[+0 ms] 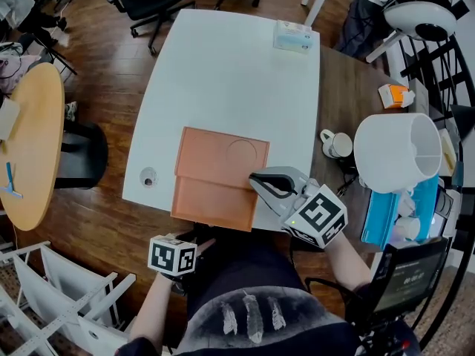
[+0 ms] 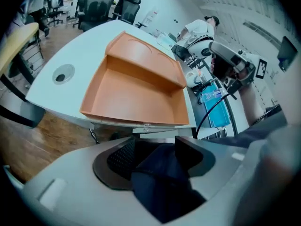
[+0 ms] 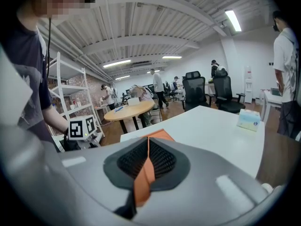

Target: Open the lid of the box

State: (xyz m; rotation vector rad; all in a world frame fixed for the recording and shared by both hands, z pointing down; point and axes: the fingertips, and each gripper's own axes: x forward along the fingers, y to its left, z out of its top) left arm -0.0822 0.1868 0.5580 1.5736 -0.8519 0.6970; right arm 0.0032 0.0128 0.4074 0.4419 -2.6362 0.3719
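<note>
An orange box [image 1: 217, 176] lies near the front edge of the white table [image 1: 230, 80]. Its far half [image 2: 141, 58] bears an embossed circle; its near half [image 2: 134, 98] shows a shallow hollow inside. My right gripper [image 1: 258, 180] is at the box's right side, where the two halves meet. In the right gripper view it [image 3: 148, 147] is shut on a thin orange edge [image 3: 145, 173]. My left gripper [image 1: 189, 242] hangs below the table's front edge, close to the person's body. Its jaws [image 2: 155, 147] stand open, apart from the box, with only dark cloth behind them.
A tissue box [image 1: 292, 35] sits at the table's far end, and a cable hole [image 1: 148, 176] left of the orange box. To the right are a white mug [image 1: 338, 144] and a large white shade [image 1: 397, 150]. A round wooden table [image 1: 30, 143] stands left, a white rack [image 1: 59, 295] lower left.
</note>
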